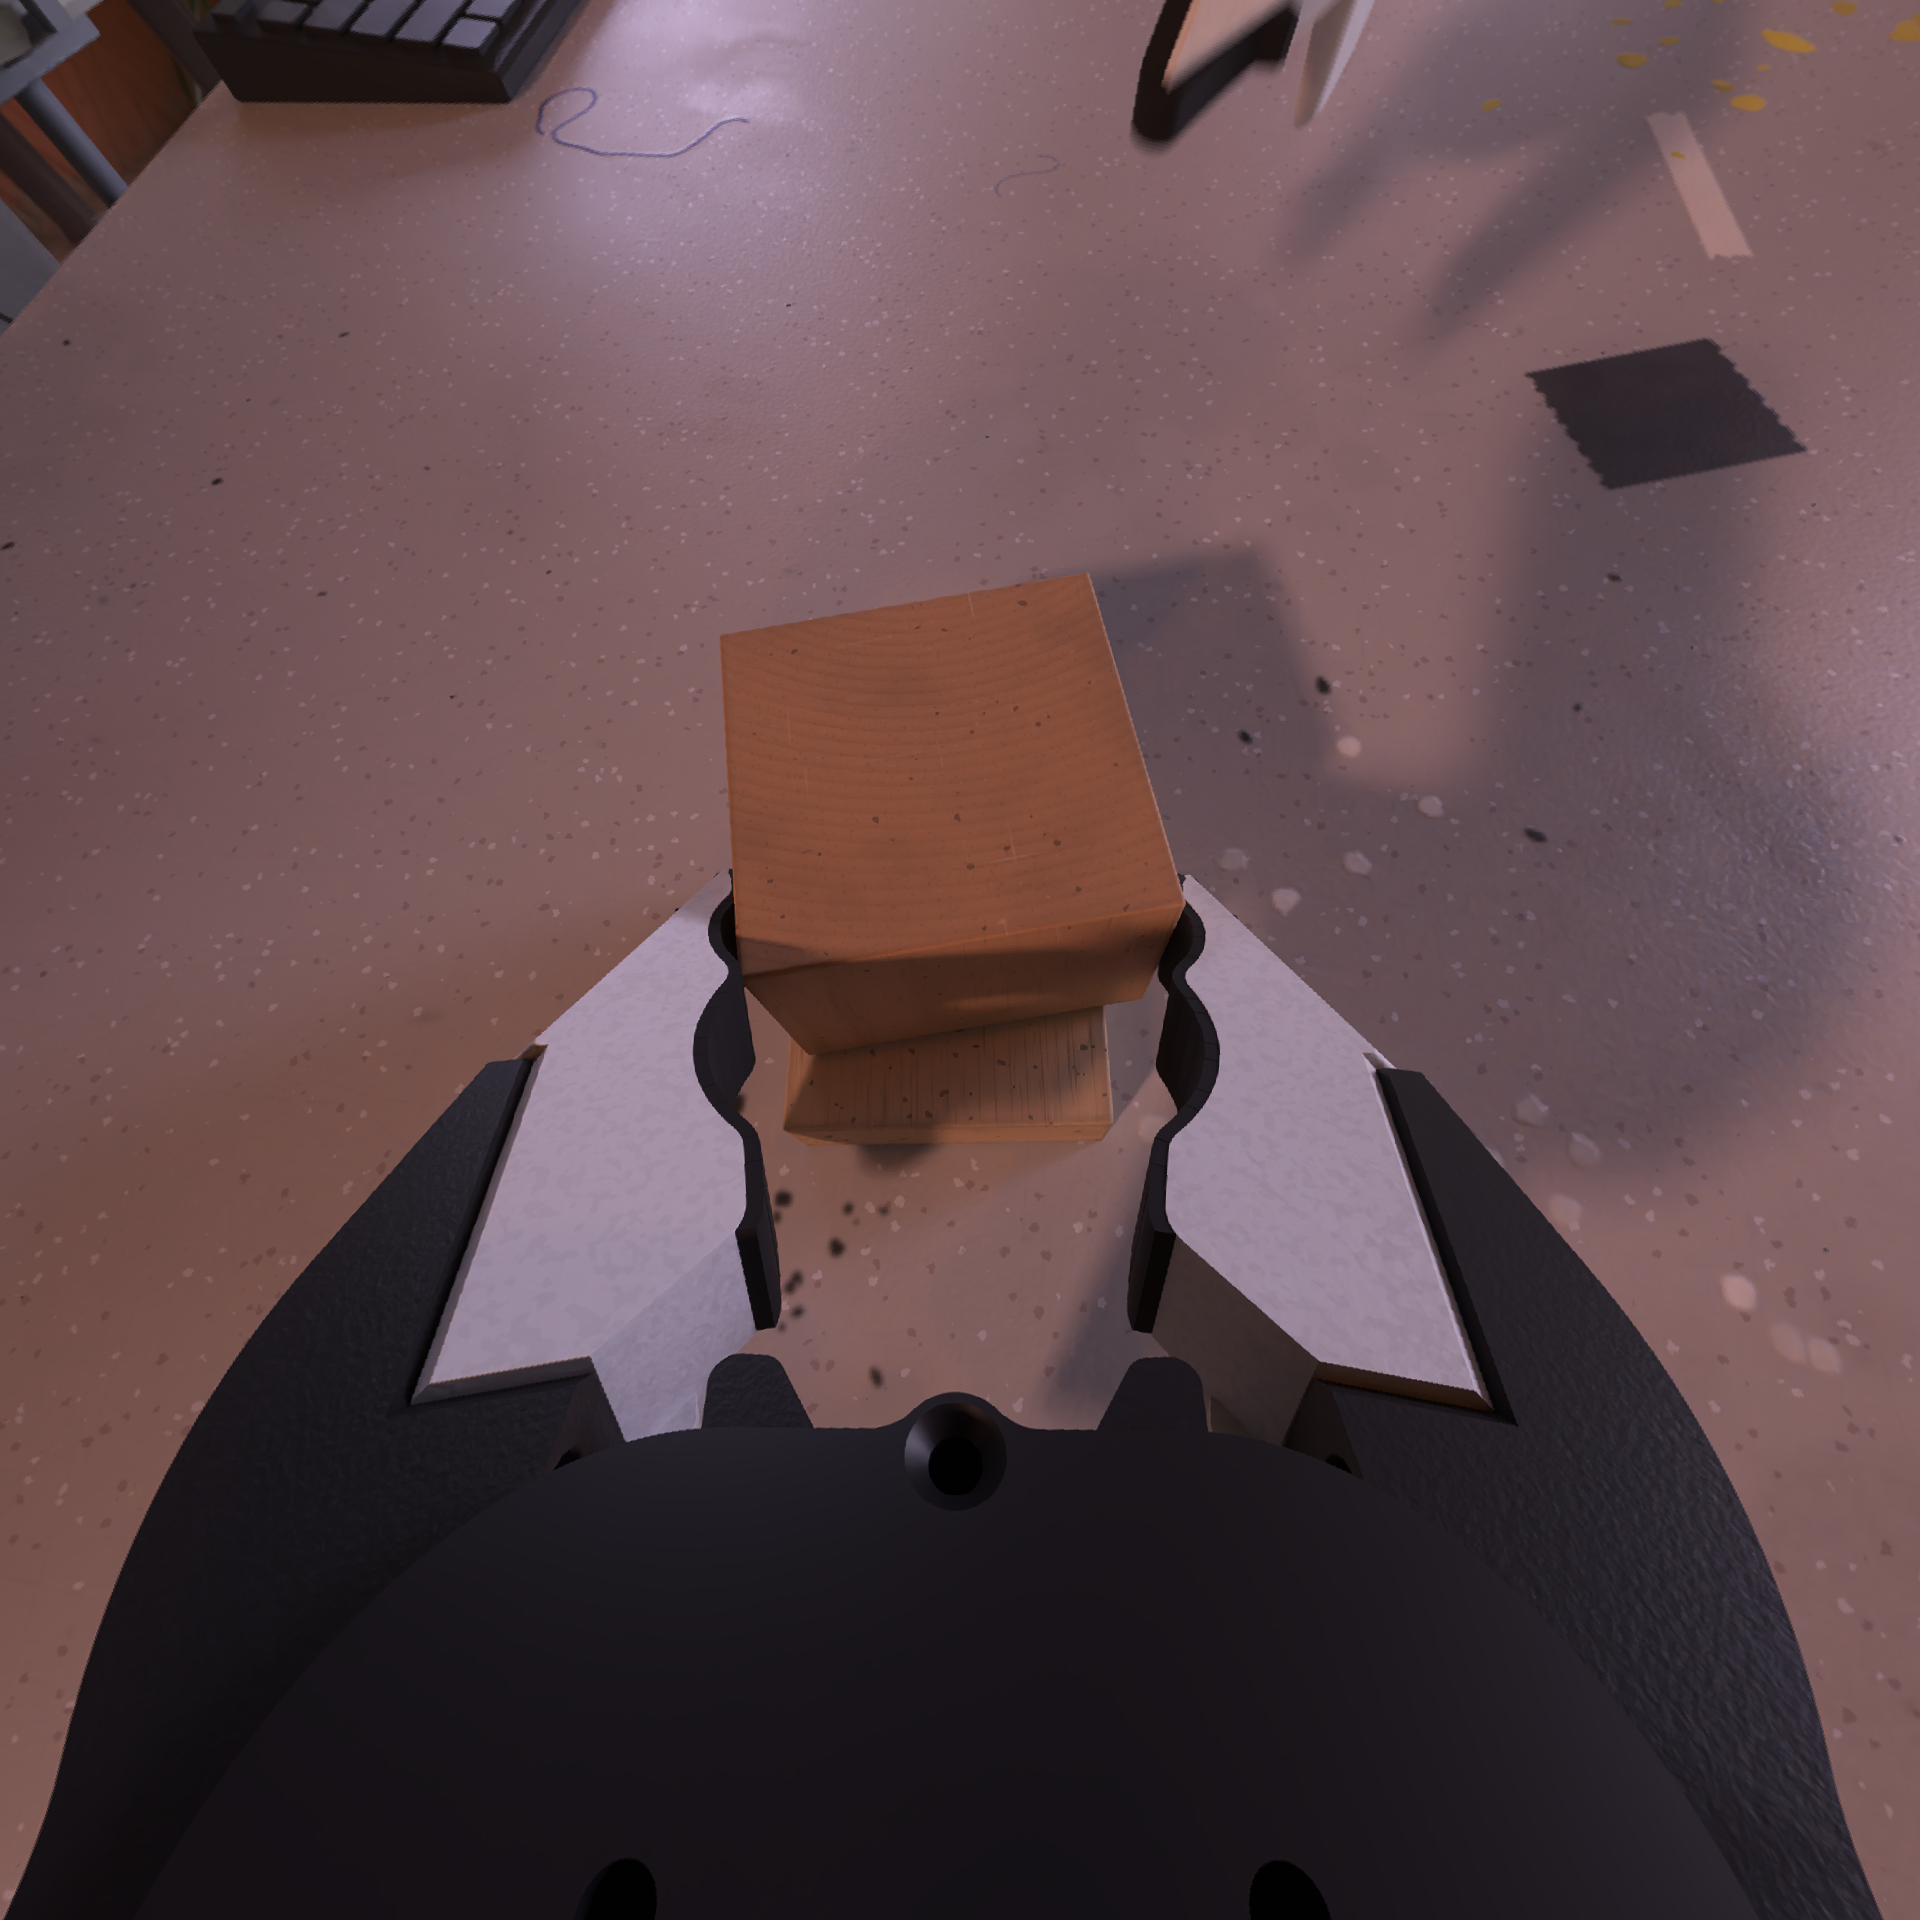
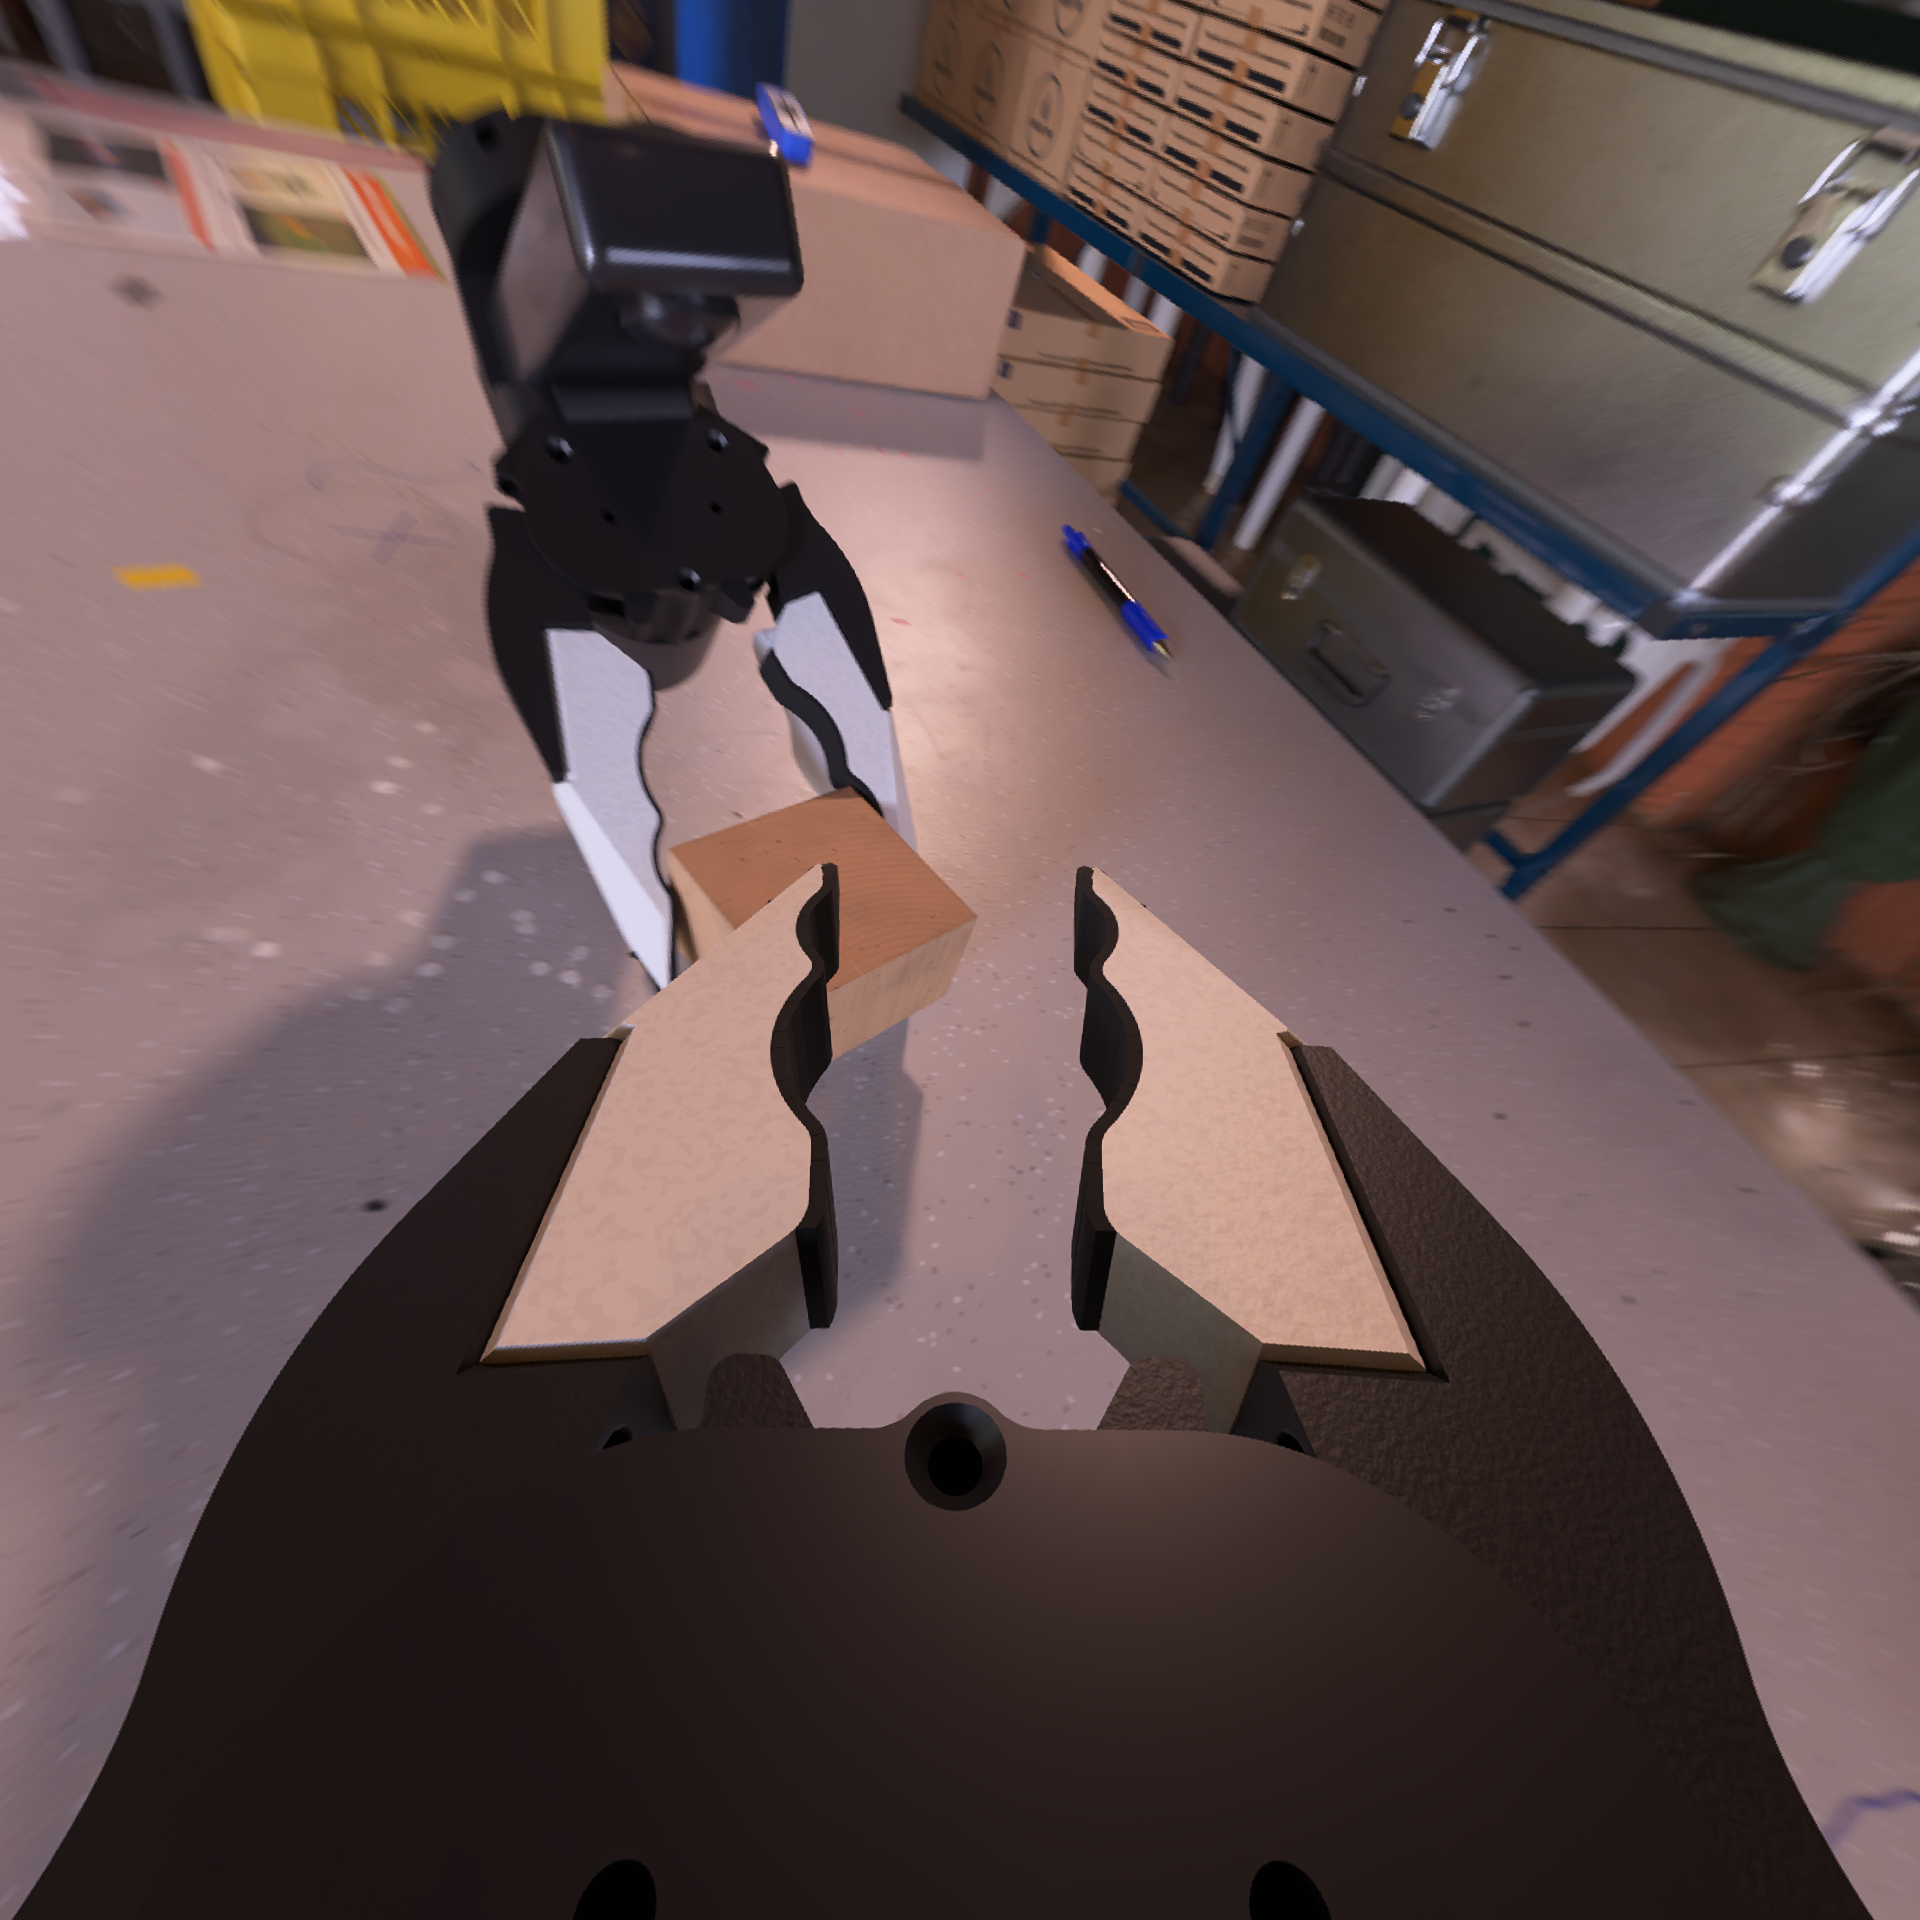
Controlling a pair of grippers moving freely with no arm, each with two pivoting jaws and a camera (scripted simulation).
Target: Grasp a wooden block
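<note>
While the left wrist view shows the left gripper clamped by its fingertips on the wooden block, tilted above the speckled table, the right wrist view shows the right gripper spread and empty, just beside that block, a blue pen lying farther off.

The place was a storeroom or workshop: blue steel shelving held cardboard boxes and metal cases beside a speckled workbench.
</note>
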